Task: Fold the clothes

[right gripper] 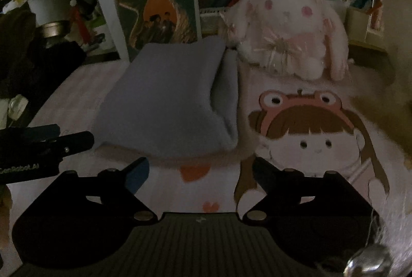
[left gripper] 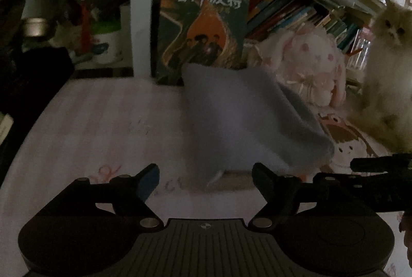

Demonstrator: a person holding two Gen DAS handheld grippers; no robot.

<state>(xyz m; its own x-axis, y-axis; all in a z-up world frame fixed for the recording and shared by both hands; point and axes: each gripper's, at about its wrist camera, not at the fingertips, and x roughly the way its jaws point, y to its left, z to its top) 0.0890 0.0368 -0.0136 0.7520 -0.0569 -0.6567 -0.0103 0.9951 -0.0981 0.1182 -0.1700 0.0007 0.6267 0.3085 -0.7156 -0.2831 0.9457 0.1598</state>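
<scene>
A grey-blue garment [left gripper: 244,117] lies folded into a thick pad on the pink striped cover [left gripper: 103,122], its far edge against a boxed book. In the left wrist view my left gripper [left gripper: 206,174] stands open just short of the pad's near edge, nothing between its fingers. One of the right gripper's fingers [left gripper: 373,163] pokes in from the right. In the right wrist view the garment [right gripper: 167,102] lies ahead and slightly left, and my right gripper [right gripper: 200,166] is open and empty just before its near edge. The left gripper's fingers [right gripper: 72,140] show at the left.
A boxed book with Chinese lettering [left gripper: 203,27] stands behind the garment, beside a white shelf post [left gripper: 143,9]. A pink plush rabbit [right gripper: 285,30] sits at the back right, and a fluffy cat [left gripper: 388,66] at the far right. A cartoon girl print [right gripper: 306,133] covers the surface on the right.
</scene>
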